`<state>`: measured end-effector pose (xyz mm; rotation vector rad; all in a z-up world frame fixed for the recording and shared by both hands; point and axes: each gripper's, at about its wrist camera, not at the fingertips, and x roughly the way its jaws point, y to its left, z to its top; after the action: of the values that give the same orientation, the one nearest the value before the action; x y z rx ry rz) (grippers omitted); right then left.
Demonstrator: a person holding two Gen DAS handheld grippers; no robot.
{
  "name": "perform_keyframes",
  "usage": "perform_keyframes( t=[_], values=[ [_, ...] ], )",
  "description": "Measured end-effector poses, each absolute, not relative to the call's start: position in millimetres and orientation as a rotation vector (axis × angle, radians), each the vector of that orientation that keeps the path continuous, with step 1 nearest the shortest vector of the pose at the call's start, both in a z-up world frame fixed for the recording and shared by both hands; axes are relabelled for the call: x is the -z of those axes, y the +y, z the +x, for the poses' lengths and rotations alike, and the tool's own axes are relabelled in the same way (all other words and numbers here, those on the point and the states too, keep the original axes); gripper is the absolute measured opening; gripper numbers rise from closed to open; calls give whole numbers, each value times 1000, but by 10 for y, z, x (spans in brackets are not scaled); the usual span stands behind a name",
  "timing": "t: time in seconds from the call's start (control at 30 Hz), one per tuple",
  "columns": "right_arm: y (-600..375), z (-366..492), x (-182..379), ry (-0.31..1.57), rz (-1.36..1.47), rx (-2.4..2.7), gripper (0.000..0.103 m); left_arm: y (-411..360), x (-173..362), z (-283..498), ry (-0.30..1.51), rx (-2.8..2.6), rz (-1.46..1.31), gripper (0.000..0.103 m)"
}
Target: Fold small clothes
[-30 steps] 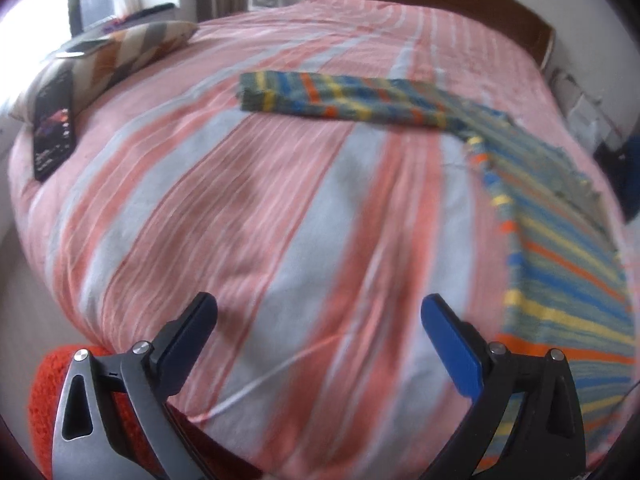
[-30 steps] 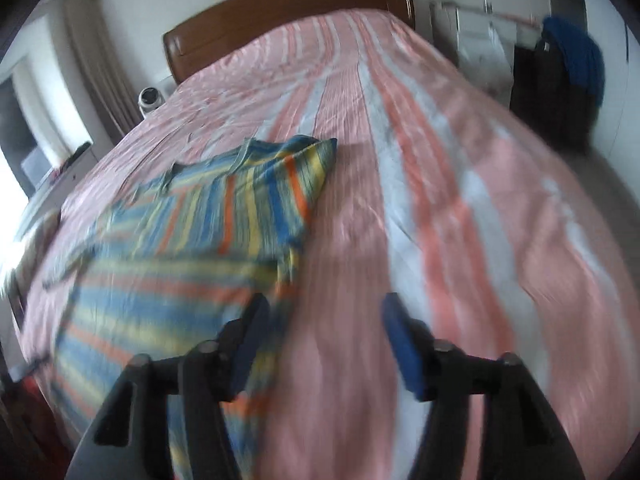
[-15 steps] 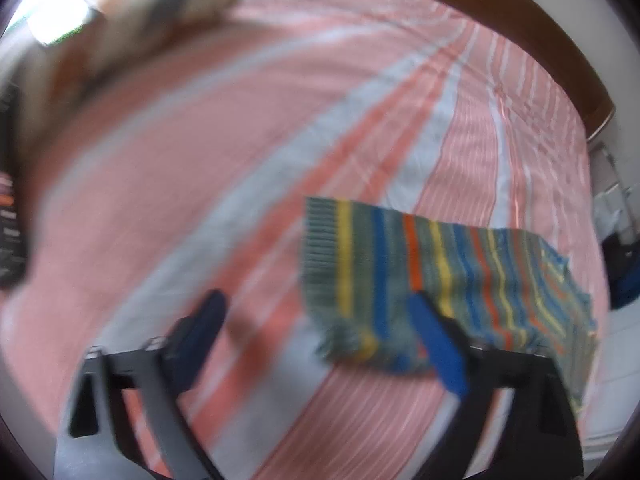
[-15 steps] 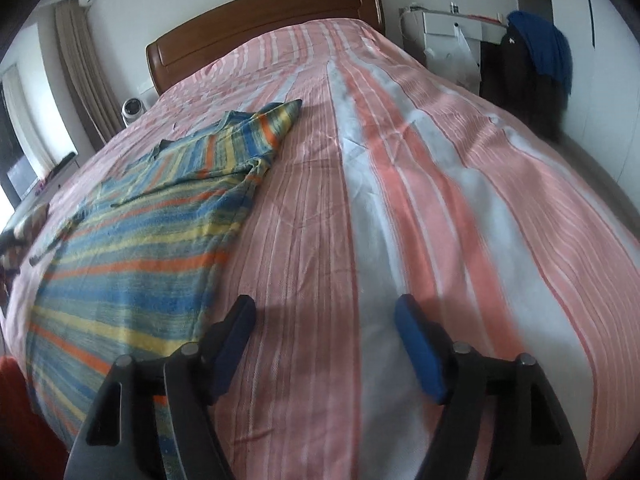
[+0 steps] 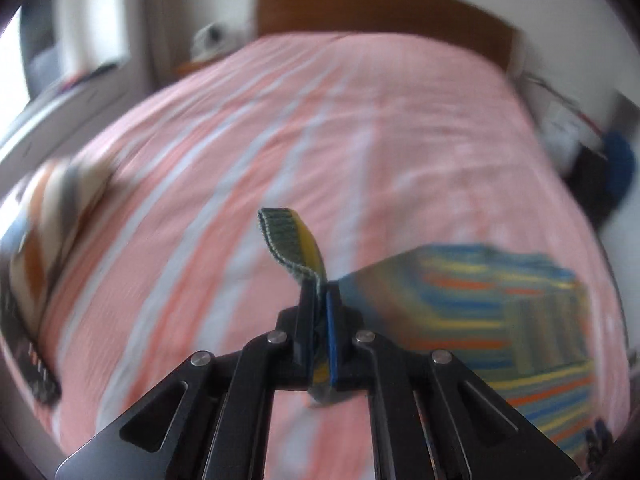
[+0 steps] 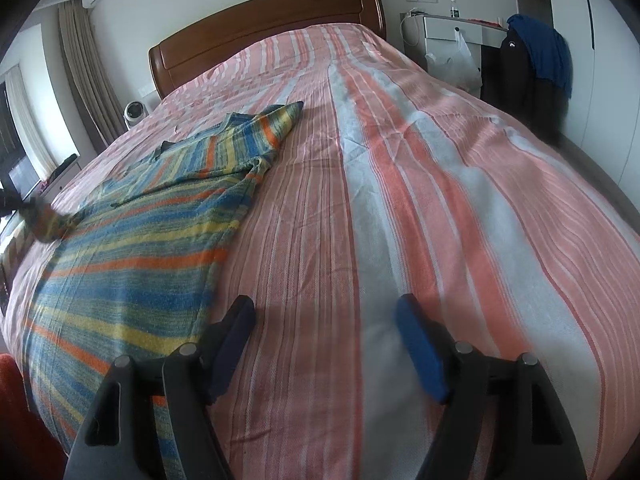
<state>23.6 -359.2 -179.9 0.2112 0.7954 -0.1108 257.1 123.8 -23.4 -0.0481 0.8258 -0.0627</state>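
No text, label or number can be read; the small white mark on the black jacket (image 6: 510, 43) is illegible.

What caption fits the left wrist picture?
Left gripper shut on the striped shirt's cuff, lifting it above the bed.

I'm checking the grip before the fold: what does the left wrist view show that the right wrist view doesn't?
Only the left wrist view shows the left gripper with its jaws shut on the sweater's sleeve cuff, lifted off the bed. Only the right wrist view shows the right gripper, jaws open and empty over the bedspread. Both show the striped sweater on the bed.
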Motion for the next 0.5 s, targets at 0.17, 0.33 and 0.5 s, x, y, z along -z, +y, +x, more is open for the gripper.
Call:
perform_keyframes(
  t=[0.17, 0.33, 0.5],
  values=[
    [-3586, 232, 1803, 790, 213, 103, 74, 19, 75, 2559, 783, 268, 63, 4],
    [-3580, 225, 1814, 785, 214, 97, 74, -995, 620, 2546, 928, 452, 123, 80],
    [-3580, 212, 1825, 782, 215, 85, 75, -1052, 848, 2418, 943, 501, 74, 81]
  ],
)
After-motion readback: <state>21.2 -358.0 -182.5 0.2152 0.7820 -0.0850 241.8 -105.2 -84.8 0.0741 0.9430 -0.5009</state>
